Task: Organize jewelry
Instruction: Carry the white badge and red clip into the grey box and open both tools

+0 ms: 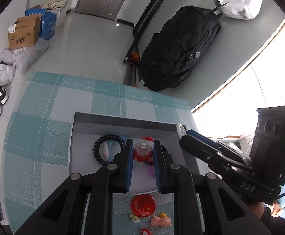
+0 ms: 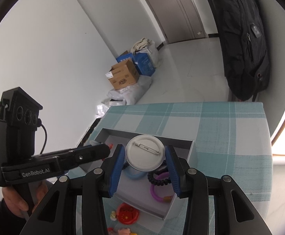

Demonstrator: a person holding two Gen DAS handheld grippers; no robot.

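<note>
Here we have both grippers poised over the grey tray on the checked table, each carrying one piece. On the left, the left gripper has its fingers drawn narrow around a small clear-topped trinket, pinched at the tips so it hangs above the tray's floor; beneath it lie a black coil hair tie and a red ornament, already inside. We judge the narrow pinch suits so small a piece and keeps it from slipping. Further right, the right gripper clamps a round white pin badge by its rim, clasp side toward the camera, held over the far half of the tray, where a blue ring, another black coil tie and a purple loop rest. Gripping the rim seems to leave the pin free. Still on the table before the tray sit a red China badge and a pink pig figure, so sorting looks unfinished.
</note>
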